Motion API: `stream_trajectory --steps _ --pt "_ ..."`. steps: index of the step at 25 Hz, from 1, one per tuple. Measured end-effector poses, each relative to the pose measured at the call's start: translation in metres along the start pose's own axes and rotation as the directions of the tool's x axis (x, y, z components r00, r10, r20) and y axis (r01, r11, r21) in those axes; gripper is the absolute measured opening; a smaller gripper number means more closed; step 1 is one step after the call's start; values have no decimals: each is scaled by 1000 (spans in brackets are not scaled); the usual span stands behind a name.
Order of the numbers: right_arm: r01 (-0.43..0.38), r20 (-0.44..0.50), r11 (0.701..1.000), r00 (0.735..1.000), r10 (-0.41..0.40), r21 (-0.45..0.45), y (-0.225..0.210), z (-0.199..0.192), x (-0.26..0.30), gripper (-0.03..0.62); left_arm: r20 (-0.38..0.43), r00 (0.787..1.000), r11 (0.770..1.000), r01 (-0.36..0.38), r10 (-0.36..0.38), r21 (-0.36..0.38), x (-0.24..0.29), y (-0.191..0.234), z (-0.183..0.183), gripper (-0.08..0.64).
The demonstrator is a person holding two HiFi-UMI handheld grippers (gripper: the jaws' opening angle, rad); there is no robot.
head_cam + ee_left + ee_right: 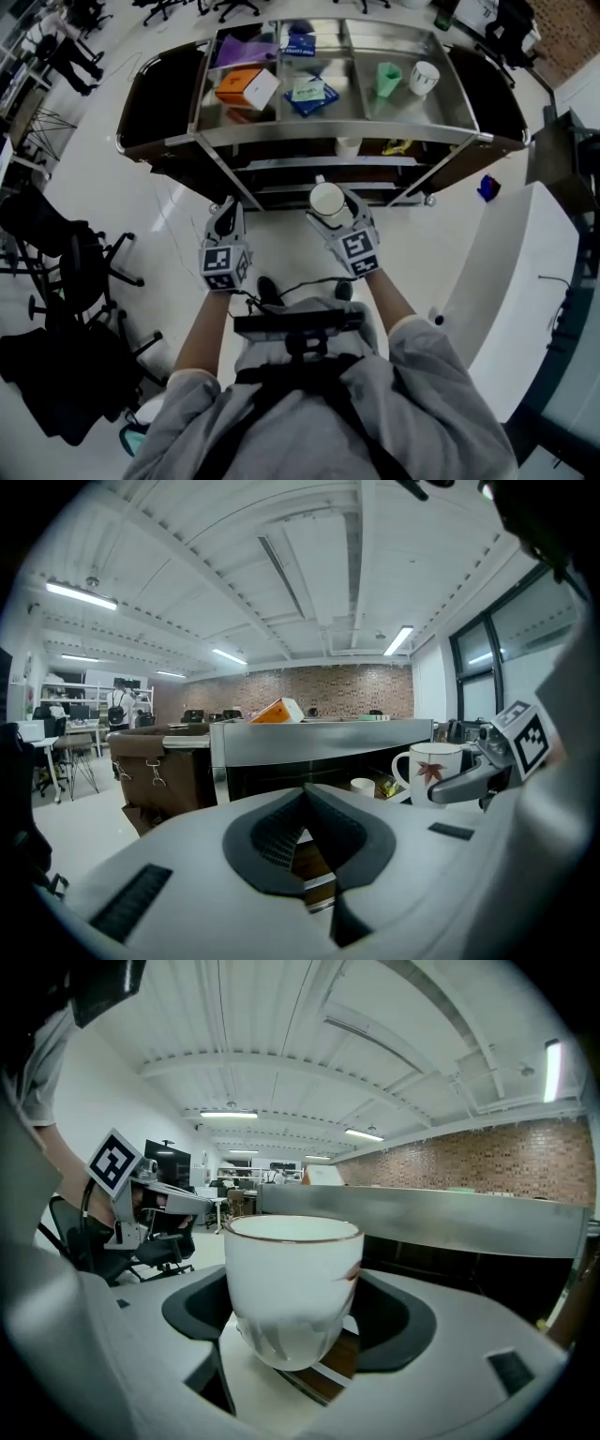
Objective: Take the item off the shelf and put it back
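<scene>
The mug (295, 1269), likely ceramic, is stiff, slick and breakable; the right gripper (298, 1335) pinches its body below the rim. The left gripper (305, 841) is pressed together, empty.

Grey short-sleeved shirt (441, 394), black chest harness (305, 373)

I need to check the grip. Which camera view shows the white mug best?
The right gripper view: the white mug fills the centre, upright between the pads of the right gripper. The left gripper view shows it small at the right, with its handle and red leaf print. The head view shows mainly its rim from above.
</scene>
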State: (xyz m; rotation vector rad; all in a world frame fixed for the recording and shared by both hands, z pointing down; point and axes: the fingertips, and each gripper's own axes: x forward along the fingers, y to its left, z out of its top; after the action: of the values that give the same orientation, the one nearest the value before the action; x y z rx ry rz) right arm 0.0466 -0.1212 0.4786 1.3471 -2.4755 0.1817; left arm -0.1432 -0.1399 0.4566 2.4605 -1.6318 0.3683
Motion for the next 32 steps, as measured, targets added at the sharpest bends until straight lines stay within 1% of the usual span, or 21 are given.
stream_trajectory --steps 3,8,11,15,20,25,30,32 --pt "10 17 1000 1000 -10 10 -10 -3 -19 393 16 1000 1000 4 -4 -7 -3 -5 1 8" --pt "21 20 1000 1000 -21 22 -18 -12 -40 393 11 1000 1000 -4 4 -24 -10 -10 -4 8" --pt "28 22 999 999 -29 30 -22 -15 -47 393 11 1000 1000 -3 4 -12 -13 -13 -2 8" --pt "30 23 999 999 -31 34 -22 -19 -49 393 -3 1000 999 -7 7 33 -18 -14 -4 7" --pt "30 19 999 999 -30 37 -22 -21 -49 393 13 1000 1000 -2 2 11 -20 -15 -3 6" --pt "24 19 999 999 -25 36 -22 -22 -44 393 -6 1000 1000 -3 3 23 -22 -17 -7 6" --pt "12 19 1000 1000 -12 23 -21 -20 -34 393 9 1000 1000 -18 17 19 -20 -13 -4 6" --pt "8 22 1000 1000 -9 17 -21 -17 -28 393 3 1000 1000 -21 21 22 -19 -11 -4 6"
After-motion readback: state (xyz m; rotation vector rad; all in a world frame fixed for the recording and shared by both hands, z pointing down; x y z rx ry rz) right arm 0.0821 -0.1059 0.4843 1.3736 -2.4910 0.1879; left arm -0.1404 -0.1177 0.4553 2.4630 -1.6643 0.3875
